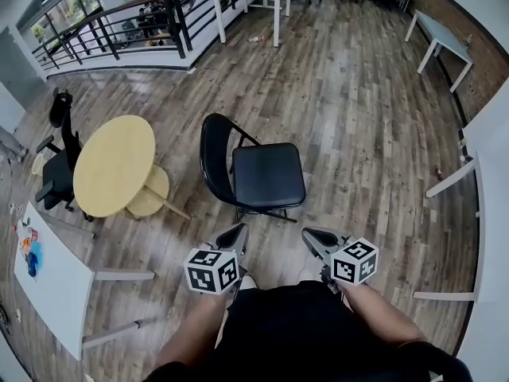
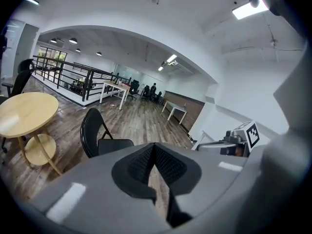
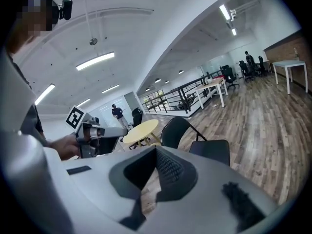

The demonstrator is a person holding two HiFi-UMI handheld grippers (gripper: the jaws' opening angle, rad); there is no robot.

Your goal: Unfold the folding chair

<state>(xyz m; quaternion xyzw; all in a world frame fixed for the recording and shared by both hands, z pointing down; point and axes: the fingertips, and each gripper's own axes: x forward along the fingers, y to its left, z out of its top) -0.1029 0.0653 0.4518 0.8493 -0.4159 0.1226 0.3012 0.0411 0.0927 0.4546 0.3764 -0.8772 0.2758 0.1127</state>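
As we point both forearms at the folding chair [image 1: 268,173] mid-frame | left gripper [image 1: 233,237] clenched, empty | right gripper [image 1: 317,240] clenched, empty

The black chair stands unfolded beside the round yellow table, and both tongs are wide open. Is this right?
Only the tongs are wrong: the left gripper view shows the left tongs shut and empty, the right gripper view the right tongs likewise. The black chair does stand unfolded beside the round yellow table.

The black-clad person's [image 1: 294,329] grey left gripper [image 1: 239,230] and right gripper [image 1: 308,235] bear black-and-white marker cubes [image 1: 211,270].
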